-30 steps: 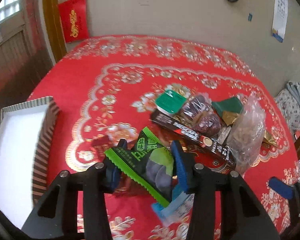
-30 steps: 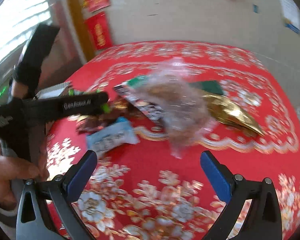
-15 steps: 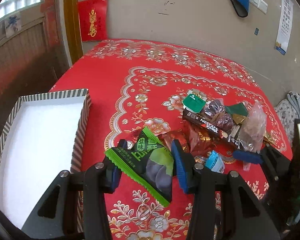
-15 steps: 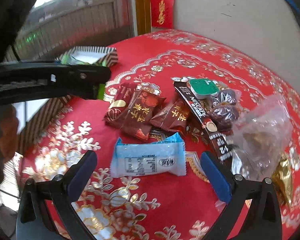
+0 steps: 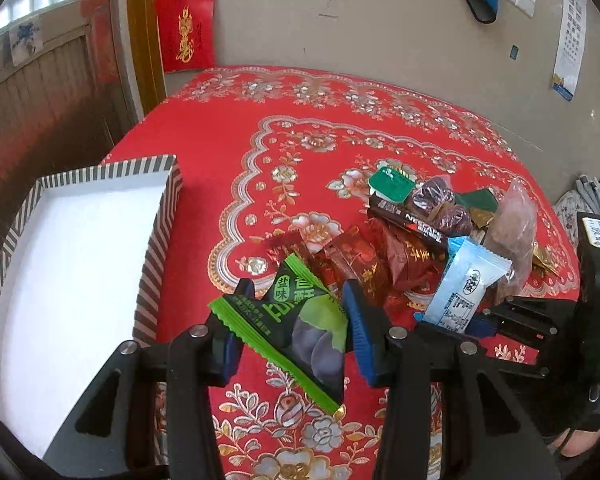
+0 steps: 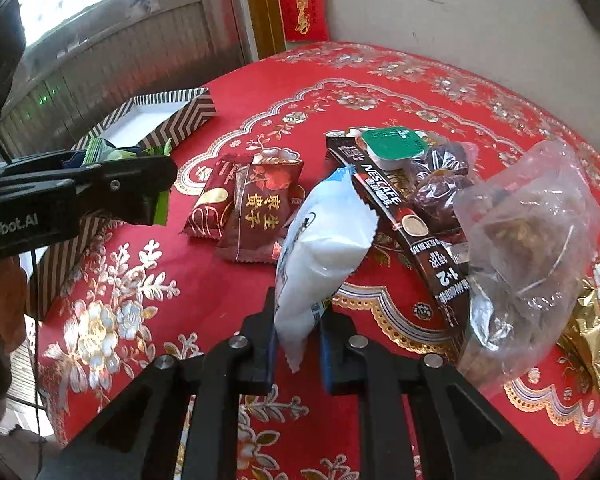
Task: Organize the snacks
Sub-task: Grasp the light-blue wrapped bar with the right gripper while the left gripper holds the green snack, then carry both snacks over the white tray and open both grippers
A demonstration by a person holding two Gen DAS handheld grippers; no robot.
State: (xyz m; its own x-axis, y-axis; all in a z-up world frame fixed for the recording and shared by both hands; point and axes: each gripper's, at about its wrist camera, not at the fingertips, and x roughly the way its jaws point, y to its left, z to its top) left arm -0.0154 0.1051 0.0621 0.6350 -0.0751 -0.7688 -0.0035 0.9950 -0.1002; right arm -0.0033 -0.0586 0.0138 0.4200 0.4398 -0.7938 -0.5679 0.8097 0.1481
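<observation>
Snacks lie heaped on the red floral tablecloth (image 5: 228, 128) right of the striped white-lined box (image 5: 72, 248): my left gripper (image 5: 296, 332) pinches a dark green crinkle-edged packet (image 5: 296, 328) beside that box, while my right gripper (image 6: 298, 342) clamps a pale blue-and-white wrapper (image 6: 320, 248) upright.

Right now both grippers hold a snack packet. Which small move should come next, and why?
Probably carry the left gripper leftward over the striped box and release there. It is shut on the green packet, lifted off the red tablecloth, and the box's white inside shows nothing in it. The right gripper, shut on the light blue packet, can follow.
</observation>
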